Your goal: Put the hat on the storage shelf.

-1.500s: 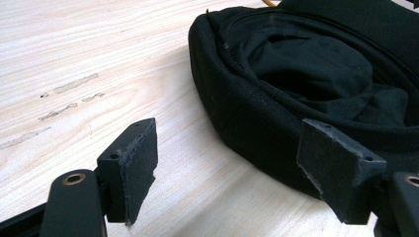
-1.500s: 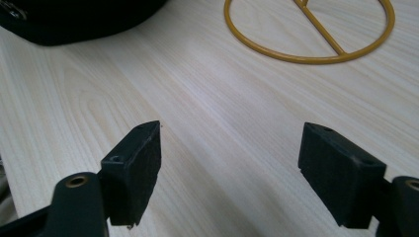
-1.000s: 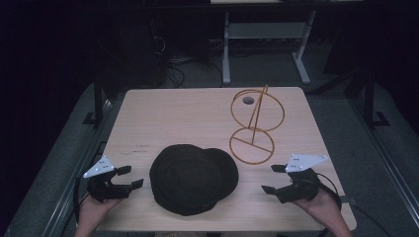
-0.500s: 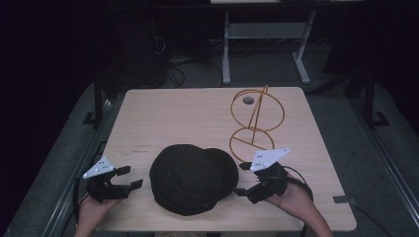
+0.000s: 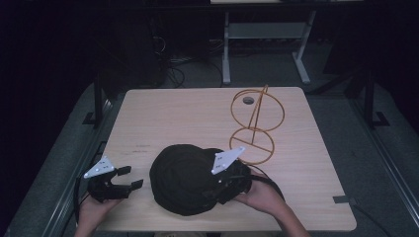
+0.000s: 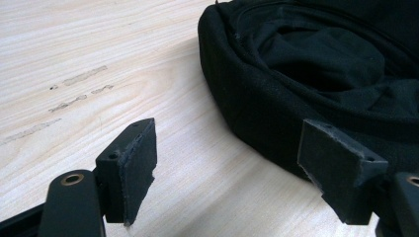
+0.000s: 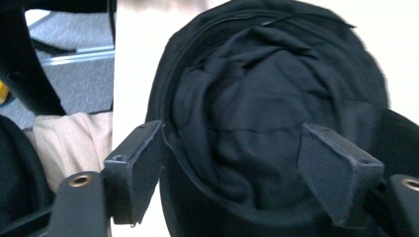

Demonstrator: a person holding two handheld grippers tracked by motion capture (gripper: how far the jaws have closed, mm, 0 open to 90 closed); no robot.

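A black hat (image 5: 185, 177) lies near the front middle of the wooden table (image 5: 173, 118), its hollow side up and its lining rumpled (image 7: 257, 98). My right gripper (image 5: 220, 187) rests at the hat's right side, open, with the hat's rim and lining between its pads (image 7: 136, 175), which are apart. My left gripper (image 5: 127, 177) hovers low at the table's front left, open, a short gap from the hat's left edge (image 6: 257, 98). Bare wood lies between its jaws (image 6: 232, 173).
An orange wire stand (image 5: 257, 126) with two rings and a slanted rod stands right of centre, just behind the right hand (image 5: 264, 195). A round hole (image 5: 248, 100) is in the tabletop behind it. Metal desk legs (image 5: 226, 44) stand beyond the far edge.
My right gripper has moved left from the table's front right corner onto the hat's right side. The left gripper and the hat have stayed put.
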